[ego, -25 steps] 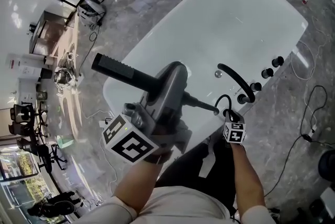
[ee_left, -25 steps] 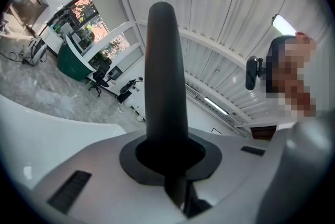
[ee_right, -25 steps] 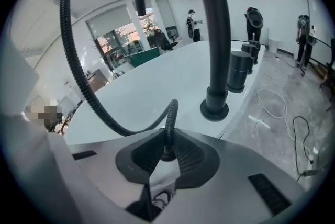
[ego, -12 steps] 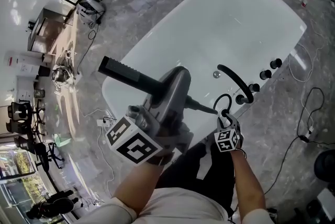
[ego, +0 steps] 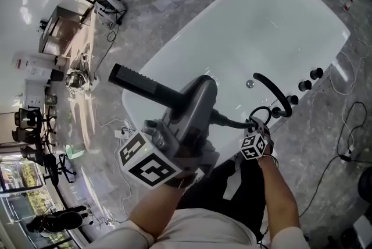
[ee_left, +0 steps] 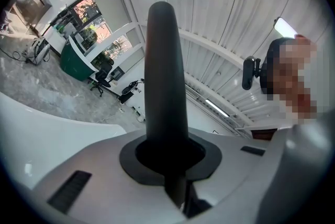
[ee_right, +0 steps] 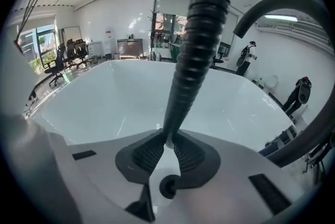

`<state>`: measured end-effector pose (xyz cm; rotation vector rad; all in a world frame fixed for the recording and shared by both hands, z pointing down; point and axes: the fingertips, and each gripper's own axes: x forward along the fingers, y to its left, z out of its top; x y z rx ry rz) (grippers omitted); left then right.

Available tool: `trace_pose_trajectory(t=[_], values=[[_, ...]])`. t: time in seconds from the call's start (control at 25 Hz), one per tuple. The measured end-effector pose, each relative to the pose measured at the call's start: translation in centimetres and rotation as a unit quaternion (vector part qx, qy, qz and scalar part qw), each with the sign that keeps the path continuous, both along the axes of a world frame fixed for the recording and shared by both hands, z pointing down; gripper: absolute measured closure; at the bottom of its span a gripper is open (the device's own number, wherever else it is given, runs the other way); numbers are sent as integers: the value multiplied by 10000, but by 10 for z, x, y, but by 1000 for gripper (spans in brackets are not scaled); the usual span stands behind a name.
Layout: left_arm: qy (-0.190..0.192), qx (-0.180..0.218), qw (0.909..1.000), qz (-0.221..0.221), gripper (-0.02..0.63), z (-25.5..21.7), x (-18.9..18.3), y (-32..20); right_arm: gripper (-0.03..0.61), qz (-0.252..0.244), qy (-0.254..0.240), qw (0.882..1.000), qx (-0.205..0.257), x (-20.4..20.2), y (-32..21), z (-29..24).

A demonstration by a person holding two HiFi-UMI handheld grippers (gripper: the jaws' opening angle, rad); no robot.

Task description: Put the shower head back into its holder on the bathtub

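Shifted along the limp ribbed hose (ee_right: 189, 55), right tongs (ee_right: 168, 138) are just closing on it as left tongs (ee_left: 168, 165) clamp the rigid shower head (ee_left: 163, 71).

The left gripper (ee_left: 170, 159) clamps a smooth black cylindrical shower head handle (ee_left: 165, 76), upright; the white glossy bathtub (ee_left: 47, 131) lies left of that handle.

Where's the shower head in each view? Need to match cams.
Head view: shower head, black bar left of centre.
Left gripper view: shower head dead centre, upright shaft clamped in the left gripper.
Right gripper view: not in it; only its hose.
Shared landmark: the white bathtub.
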<state>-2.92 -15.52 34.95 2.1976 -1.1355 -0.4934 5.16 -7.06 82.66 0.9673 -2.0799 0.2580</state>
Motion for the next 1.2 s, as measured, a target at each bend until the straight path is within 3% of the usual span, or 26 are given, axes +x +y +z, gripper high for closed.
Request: trace_pose_trajectory(t=[0.4,0.56,0.68,0.76,0.84,0.92,1.08,1.2], values=[[-124,53,9999,9,574,-31,-18,2,511,1115,-422,9918,459,61,3,-158],[-201,149,9996,108,574,-43,-11,1,511,1372,-122,9893,485,90,18,-208],[-188,346,9991,138,574,-58,-7,-3,511,1811,-449,9824,49,103,38,-225],[-68,530,9976,446,574,-76,6,-7,511,2313,-1014,9664,-472,109,53,-226],[-68,819,9915,1008,574,-101,31,-7,511,2634,-1381,9513,-814,111,63,-222],[-150,1172,9803,1580,574,-129,57,-2,511,2682,-1467,9478,-910,105,70,-219],[-92,1586,9591,2341,574,-173,97,14,511,2453,-1485,9554,-708,97,67,-218],[86,1665,9480,2713,574,-189,116,27,511,2002,-1334,9699,-377,94,65,-220]])
